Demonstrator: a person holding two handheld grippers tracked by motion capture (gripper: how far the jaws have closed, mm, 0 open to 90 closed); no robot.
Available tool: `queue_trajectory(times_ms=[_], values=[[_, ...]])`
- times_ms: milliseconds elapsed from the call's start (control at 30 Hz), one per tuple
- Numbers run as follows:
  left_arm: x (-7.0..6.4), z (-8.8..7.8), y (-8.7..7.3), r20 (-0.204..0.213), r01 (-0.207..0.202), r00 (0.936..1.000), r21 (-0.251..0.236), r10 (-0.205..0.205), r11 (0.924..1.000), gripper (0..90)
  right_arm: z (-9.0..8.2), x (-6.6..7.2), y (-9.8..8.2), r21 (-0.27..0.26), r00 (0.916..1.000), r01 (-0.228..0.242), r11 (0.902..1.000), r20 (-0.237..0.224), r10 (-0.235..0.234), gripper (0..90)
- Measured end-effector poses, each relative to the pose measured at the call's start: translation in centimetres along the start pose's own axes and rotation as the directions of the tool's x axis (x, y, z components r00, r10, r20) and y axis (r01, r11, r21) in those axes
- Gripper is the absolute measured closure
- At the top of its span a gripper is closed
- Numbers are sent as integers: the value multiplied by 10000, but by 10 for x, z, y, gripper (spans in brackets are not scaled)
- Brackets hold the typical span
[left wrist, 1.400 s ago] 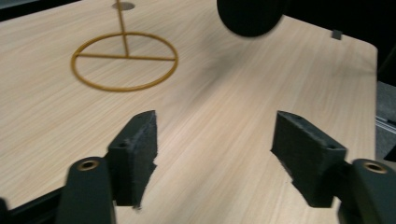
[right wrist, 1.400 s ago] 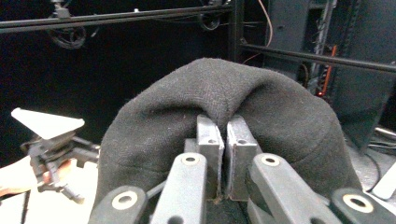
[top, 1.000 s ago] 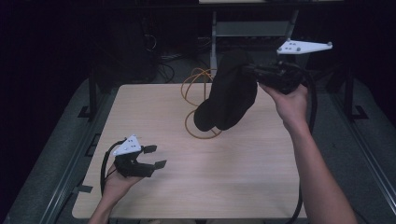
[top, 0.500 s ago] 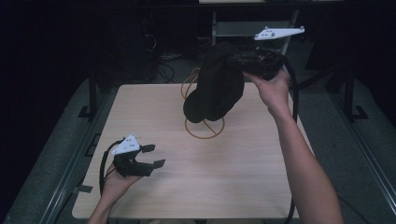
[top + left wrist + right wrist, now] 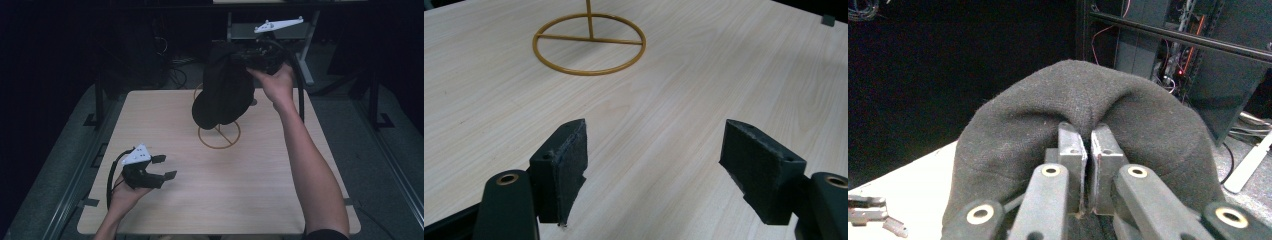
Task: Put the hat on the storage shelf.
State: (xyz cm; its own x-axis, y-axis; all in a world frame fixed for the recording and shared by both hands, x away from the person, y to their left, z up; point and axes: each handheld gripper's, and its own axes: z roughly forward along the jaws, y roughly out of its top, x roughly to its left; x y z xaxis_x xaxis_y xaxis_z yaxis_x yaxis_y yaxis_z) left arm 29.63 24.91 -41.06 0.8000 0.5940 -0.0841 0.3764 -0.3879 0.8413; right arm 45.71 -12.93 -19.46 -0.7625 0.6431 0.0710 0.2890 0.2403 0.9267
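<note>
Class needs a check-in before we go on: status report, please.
Right gripper shut on hat, held above stand. Left gripper open, low over table. Nothing in the way.

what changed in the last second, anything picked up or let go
The right gripper, shut on the black hat, carried it up and leftward, toward the table's far edge above the wire stand. Nothing was taken or released. The left gripper stayed open and low over the table; the stand did not move.

A pale wooden bench [image 5: 260, 200] stood amid dark surroundings; tangled cables [image 5: 172, 75] and a metal frame [image 5: 310, 55] lay beyond its twelve o'clock edge
</note>
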Motion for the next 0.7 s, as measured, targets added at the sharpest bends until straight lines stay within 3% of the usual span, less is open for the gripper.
queue_trajectory(times_ms=[267,433,700], values=[[3,-2,-1,58,181,9998,-180,-180,9997,263,19,-9,3,176,9990,-431,9989,-107,433,862],[3,-1,-2,60,193,9998,-131,-192,9997,263,31,-11,3,270,9987,-463,9986,-176,468,859],[-1,0,0,91,-120,9999,-66,121,9999,264,50,-15,1,444,9975,-668,9968,-206,677,858]])
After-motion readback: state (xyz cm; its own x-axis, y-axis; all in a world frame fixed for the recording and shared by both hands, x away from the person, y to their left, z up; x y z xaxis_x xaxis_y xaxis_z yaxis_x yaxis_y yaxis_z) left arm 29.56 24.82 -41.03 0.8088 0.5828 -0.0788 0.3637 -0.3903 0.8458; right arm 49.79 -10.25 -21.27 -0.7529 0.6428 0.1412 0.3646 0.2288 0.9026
